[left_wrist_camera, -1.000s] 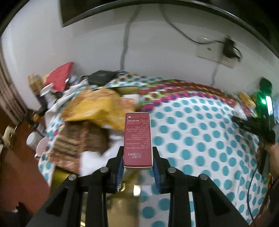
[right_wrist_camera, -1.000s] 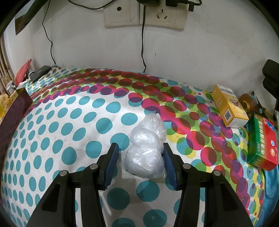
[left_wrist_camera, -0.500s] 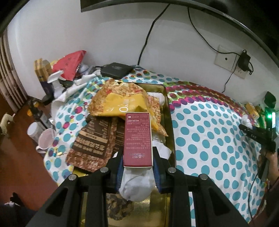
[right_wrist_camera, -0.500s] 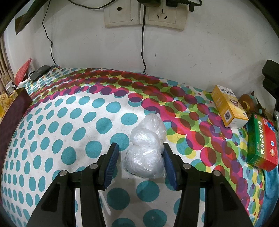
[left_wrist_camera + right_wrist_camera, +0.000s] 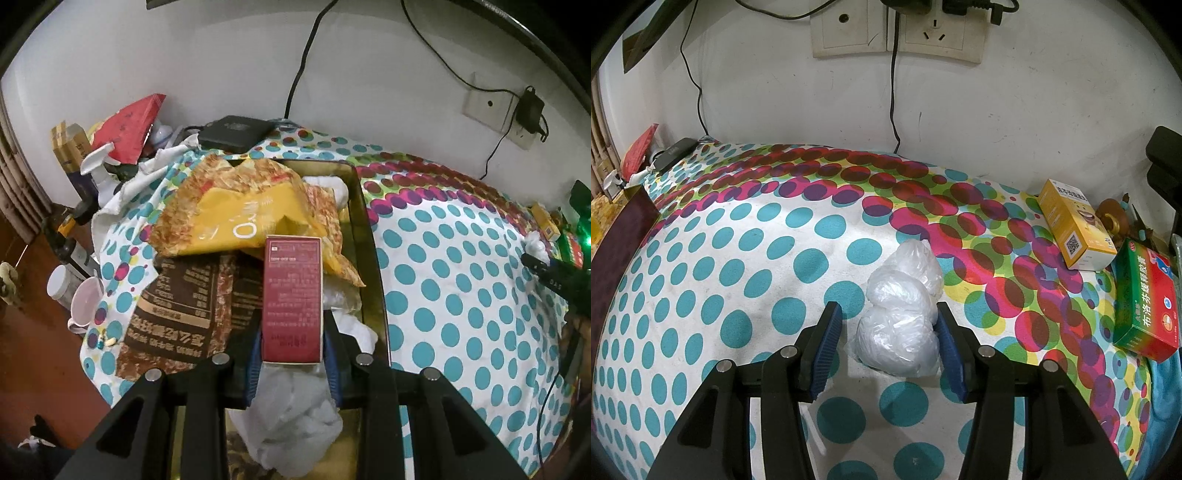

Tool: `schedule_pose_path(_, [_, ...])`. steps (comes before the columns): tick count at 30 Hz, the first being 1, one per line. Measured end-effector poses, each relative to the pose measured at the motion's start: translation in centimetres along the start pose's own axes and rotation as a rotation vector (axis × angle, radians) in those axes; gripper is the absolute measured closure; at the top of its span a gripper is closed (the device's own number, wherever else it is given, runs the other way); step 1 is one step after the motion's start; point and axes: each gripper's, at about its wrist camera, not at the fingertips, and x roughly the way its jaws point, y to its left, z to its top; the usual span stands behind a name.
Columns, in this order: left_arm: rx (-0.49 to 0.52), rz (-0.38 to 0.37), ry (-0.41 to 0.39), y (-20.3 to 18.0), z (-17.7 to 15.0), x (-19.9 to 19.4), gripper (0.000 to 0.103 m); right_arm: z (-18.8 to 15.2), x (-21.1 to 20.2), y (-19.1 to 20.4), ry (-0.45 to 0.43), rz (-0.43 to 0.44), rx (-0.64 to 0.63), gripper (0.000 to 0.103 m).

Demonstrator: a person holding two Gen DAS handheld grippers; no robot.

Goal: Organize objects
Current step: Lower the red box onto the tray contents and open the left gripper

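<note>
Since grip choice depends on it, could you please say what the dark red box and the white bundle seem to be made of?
Dark red box: apparently printed cardboard with a slight sheen, given its crisp edges. White bundle: likely thin translucent plastic film, crinkled and glossy; contents unclear.

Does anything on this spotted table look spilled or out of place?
Yes. A few loose pills lie scattered on the spotted cloth near the pink mug, at the table's edge. The gold tray is heaped with crumpled snack bags spilling over its side.

Three boxes (image 5: 1075,229), one plastic bag (image 5: 901,317)
</note>
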Motion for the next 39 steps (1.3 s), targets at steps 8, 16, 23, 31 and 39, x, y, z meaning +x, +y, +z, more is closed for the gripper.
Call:
schedule_pose_path(8, [0.019,0.019,0.002,-0.3,-0.4,0.2,0.073,-0.1,0.0,0.0,0.0,0.0,-0.003,0.054])
schedule_pose_path(16, [-0.021,-0.016,0.032,0.5,-0.7,0.0,0.071,0.9,-0.3,-0.2,0.002,0.002,-0.006,0.054])
schedule_pose_path(23, [0.028,0.018,0.009,-0.4,-1.5,-0.9,0.069,1.2,-0.5,-0.5,0.003,0.003,-0.008,0.054])
schedule_pose_path(31, [-0.002,0.037,-0.026,-0.5,-2.4,-2.6,0.067,1.1,-0.6,-0.4,0.003,0.005,-0.012,0.054])
schedule_pose_path(39, [-0.036,0.052,-0.122,-1.3,-4.1,-6.2,0.06,0.9,-0.6,-0.2,0.0,0.013,-0.027,0.06])
